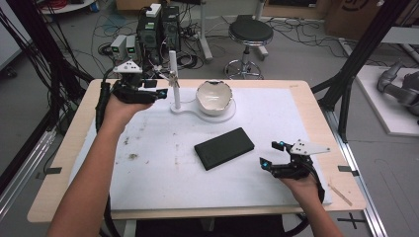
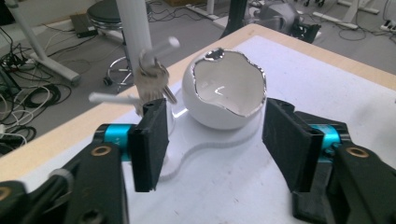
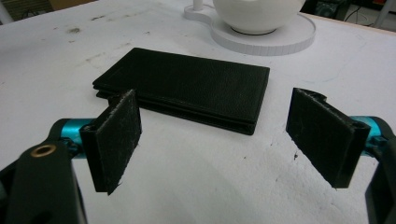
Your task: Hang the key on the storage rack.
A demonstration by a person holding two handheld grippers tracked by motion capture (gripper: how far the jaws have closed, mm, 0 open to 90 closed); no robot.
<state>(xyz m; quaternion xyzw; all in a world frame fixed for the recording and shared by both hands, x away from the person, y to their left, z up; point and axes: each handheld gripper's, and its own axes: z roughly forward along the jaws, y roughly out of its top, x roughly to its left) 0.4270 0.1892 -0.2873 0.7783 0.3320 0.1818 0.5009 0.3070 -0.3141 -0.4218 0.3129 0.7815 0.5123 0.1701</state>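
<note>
Two handheld grippers work over a light wooden table (image 1: 316, 106) covered by a white mat (image 1: 163, 177) that is scuffed and flecked with brownish marks toward its left half. Beyond the far edge lie a grey floor strewn with black cables, a round black stool (image 1: 250, 30) and a stack of dark computer boxes (image 1: 158, 29); black frame posts stand at both sides.

A flat black rectangular wallet (image 1: 224, 147) lies near the middle of the mat, slightly right of centre, angled. At the far middle stands a white key stand with an upright post (image 1: 174, 81) on a shared white base with a white cracked-egg-shaped ceramic bowl (image 1: 214, 97). A bunch of silver keys (image 2: 154, 79) hangs from a peg on the post.

The left gripper (image 1: 157, 93) is held above the far left of the mat, just beside the post, its jaws spread wide with nothing between them; in the left gripper view the keys sit just above its left jaw, and the post's top is cut off by the frame. The right gripper (image 1: 272, 154) hovers near the mat's right front, jaws likewise wide apart and empty, pointed at the wallet and close to its near end.

The bowl's inside is glossy; its contents cannot be made out. Open mat spreads across the front and left.
</note>
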